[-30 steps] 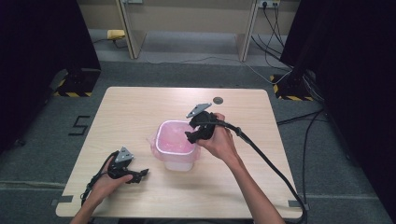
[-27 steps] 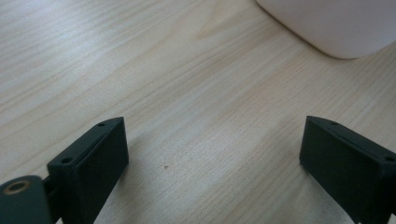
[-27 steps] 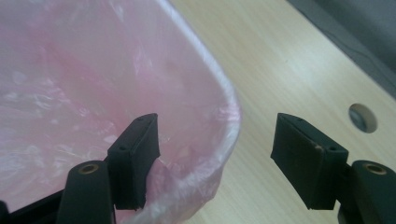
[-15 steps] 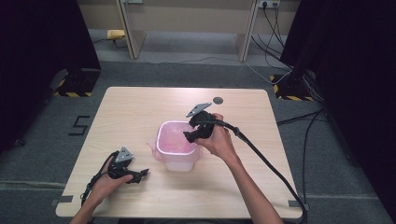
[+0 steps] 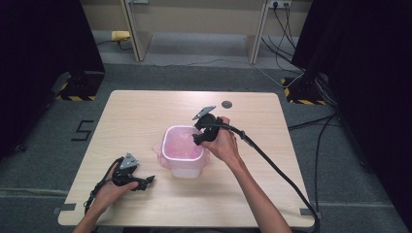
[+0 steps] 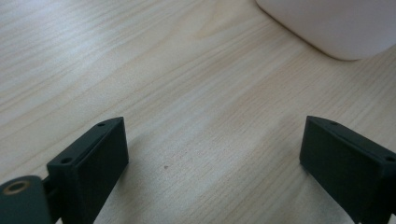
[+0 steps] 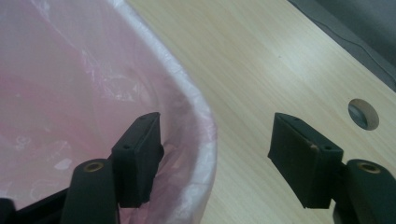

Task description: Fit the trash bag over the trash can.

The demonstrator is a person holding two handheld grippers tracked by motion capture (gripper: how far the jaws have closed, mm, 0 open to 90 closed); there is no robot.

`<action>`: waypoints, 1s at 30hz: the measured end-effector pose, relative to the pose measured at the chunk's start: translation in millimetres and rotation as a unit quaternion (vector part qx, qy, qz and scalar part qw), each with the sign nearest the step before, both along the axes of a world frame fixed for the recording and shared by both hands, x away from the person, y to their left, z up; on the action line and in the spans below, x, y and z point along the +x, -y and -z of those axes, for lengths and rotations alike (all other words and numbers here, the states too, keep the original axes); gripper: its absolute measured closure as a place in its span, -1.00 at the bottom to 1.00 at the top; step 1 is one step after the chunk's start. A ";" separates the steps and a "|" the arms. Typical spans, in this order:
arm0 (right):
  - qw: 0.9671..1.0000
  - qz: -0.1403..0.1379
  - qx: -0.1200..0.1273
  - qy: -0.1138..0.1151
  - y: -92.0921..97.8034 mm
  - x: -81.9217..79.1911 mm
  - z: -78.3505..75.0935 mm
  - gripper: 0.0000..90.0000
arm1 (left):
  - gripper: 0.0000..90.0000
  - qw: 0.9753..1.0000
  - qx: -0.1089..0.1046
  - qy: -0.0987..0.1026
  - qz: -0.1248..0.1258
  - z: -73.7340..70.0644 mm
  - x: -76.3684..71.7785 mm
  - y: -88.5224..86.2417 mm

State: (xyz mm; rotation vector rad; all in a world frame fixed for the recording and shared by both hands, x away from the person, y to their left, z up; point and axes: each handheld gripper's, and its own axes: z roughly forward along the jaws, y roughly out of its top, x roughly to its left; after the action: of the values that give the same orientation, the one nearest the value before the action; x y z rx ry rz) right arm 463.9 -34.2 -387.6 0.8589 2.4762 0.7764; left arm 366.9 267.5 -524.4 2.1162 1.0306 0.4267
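Change: against the earlier high views, the right tongs [image 5: 200,137] have moved only slightly along the far right rim of the bin [image 5: 183,165]; the left tongs [image 5: 145,181] have not shifted.
Meaning: judged as fine positioning before a pinch on the pink liner [image 7: 70,93]; no grip made yet.
Right tongs state: spread wide, straddling the rim, one jaw inside over the liner, the other outside above the desk [image 5: 145,116].
Left tongs state: spread apart, holding nothing, resting low on the desk near its front left edge, apart from the bin.
Bin location: middle of the desk, slightly toward the person, upright; liner folded over the rim, loose film sticking out on its left side.
Surface: pale wood-grain top, a round cable hole [image 5: 226,104] near the far edge.
Room: grey carpet, black curtains both sides, cables on the floor, hazard-striped stand bases [image 5: 77,87].
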 end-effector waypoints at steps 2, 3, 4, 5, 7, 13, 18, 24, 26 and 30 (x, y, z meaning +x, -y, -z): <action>1.000 -0.004 0.002 -0.002 1.7 -0.7 -2.9 -0.26 | -0.84 1.000 0.000 0.000 0.000 0.1 0.0 0.1; 1.000 -0.004 0.009 0.002 2.9 -2.6 -6.4 -0.26 | -0.84 1.000 0.000 0.000 0.000 0.0 0.0 0.0; 1.000 -0.005 0.019 0.010 4.5 -5.3 -11.2 -0.26 | -0.84 1.000 0.000 0.000 0.000 0.0 0.0 0.0; 0.999 -0.005 0.030 0.015 5.8 -9.1 -16.8 -0.26 | -0.84 1.000 0.000 0.000 0.000 0.0 0.0 0.0; 0.998 -0.014 0.049 0.026 8.6 -16.9 -27.0 -0.26 | -0.84 1.000 0.000 0.001 0.000 0.1 0.0 0.1; 0.999 -0.029 0.037 0.027 13.4 -38.7 -29.9 -0.28 | -0.84 1.000 0.000 0.000 0.000 0.0 0.0 0.1; 0.999 -0.029 0.000 0.017 9.7 -40.8 -9.5 -0.28 | -0.84 1.000 0.000 0.000 0.000 0.0 0.0 0.1; 1.000 -0.027 0.012 -0.006 6.2 -36.5 -0.3 -0.31 | -0.84 1.000 0.000 0.001 -0.001 0.1 0.0 0.1; 1.000 -0.025 0.014 -0.004 6.9 -37.8 -3.0 -0.33 | -0.84 1.000 0.000 0.000 -0.001 0.0 -0.1 0.1; 0.999 -0.021 0.044 0.023 12.6 -47.7 -20.5 -0.33 | -0.84 1.000 0.000 0.001 -0.001 0.1 0.0 0.2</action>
State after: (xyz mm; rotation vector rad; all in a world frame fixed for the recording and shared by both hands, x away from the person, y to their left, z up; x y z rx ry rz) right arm 416.2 -46.8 -367.1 0.8118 2.4432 0.9153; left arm 366.9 267.3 -524.5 2.1141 1.0318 0.4291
